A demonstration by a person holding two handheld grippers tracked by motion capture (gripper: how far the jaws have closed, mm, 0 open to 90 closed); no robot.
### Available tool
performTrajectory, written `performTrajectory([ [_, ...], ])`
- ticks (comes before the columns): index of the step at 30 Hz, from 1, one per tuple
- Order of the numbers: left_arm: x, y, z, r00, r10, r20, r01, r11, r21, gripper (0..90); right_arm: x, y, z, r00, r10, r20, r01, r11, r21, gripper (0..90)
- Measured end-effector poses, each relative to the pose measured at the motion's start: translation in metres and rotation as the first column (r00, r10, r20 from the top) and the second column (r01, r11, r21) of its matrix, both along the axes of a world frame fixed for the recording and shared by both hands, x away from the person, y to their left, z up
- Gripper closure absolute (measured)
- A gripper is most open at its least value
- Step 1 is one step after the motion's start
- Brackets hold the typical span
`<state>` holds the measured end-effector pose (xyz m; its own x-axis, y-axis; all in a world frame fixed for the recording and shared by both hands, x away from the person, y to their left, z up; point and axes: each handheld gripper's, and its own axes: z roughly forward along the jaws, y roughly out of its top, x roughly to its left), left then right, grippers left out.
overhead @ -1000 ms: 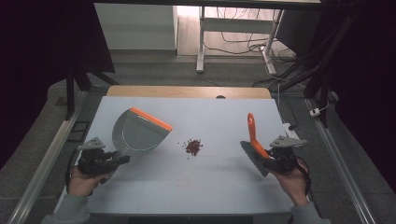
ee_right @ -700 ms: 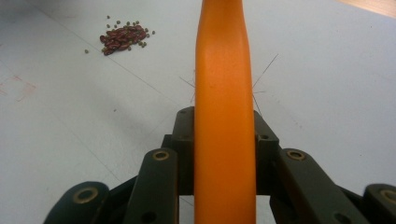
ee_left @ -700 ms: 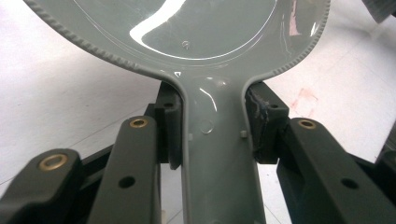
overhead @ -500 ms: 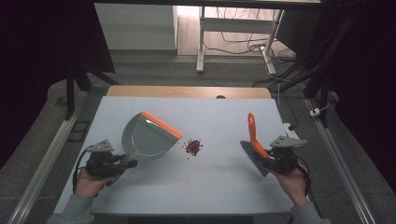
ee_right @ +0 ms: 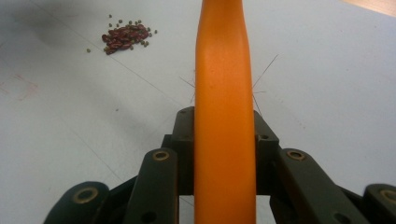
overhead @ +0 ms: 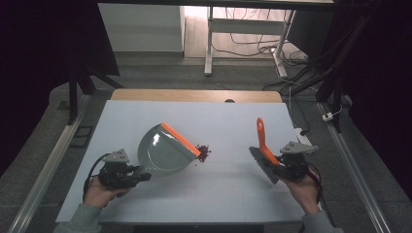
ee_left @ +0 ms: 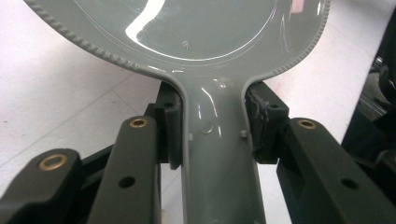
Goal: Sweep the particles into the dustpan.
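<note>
White tabletop [overhead: 145, 116] with dark floor around, wide free space at far side. At left, left gripper [overhead: 141, 175] clamped on handle of grey dustpan [overhead: 163, 150] (orange lip touching pile of beans [overhead: 203, 151]). At right, right gripper [overhead: 278, 162] closed on orange brush [overhead: 262, 141]. Small green grains among beans [ee_right: 125, 37] visible from right gripper view.

Glossy grey plastic dustpan [ee_left: 196, 42]; smooth orange plastic brush handle [ee_right: 224, 116]; matt white table [overhead: 233, 189]
</note>
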<state>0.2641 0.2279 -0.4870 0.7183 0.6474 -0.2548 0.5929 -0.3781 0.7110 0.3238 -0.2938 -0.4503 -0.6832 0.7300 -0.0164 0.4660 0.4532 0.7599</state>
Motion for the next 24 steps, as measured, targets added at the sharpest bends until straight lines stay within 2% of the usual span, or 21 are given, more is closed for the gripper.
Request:
performTrajectory([
  [4,0.002,-0.003,-0.003,0.9995,-0.024,-0.021,0.024,0.9992,0.031,62.0,0.000,0.002,0.000,0.9999,0.010,-0.009,-0.010,1.000,0.030,70.5],
  [9,0.001,-0.006,-0.004,0.9979,-0.053,-0.036,0.055,0.9975,0.045,61.9,0.001,0.006,-0.001,0.9998,0.016,-0.013,-0.016,1.000,0.024,70.5],
  [16,0.002,-0.005,-0.005,0.9969,-0.028,-0.073,0.033,0.9971,0.069,61.9,0.001,0.013,-0.002,0.9994,0.028,-0.018,-0.028,0.999,0.021,70.5],
  [24,0.003,-0.002,-0.006,0.9948,-0.041,-0.093,0.047,0.9964,0.070,61.9,0.006,0.023,-0.004,0.9987,0.046,-0.025,-0.045,0.999,0.008,70.5],
])
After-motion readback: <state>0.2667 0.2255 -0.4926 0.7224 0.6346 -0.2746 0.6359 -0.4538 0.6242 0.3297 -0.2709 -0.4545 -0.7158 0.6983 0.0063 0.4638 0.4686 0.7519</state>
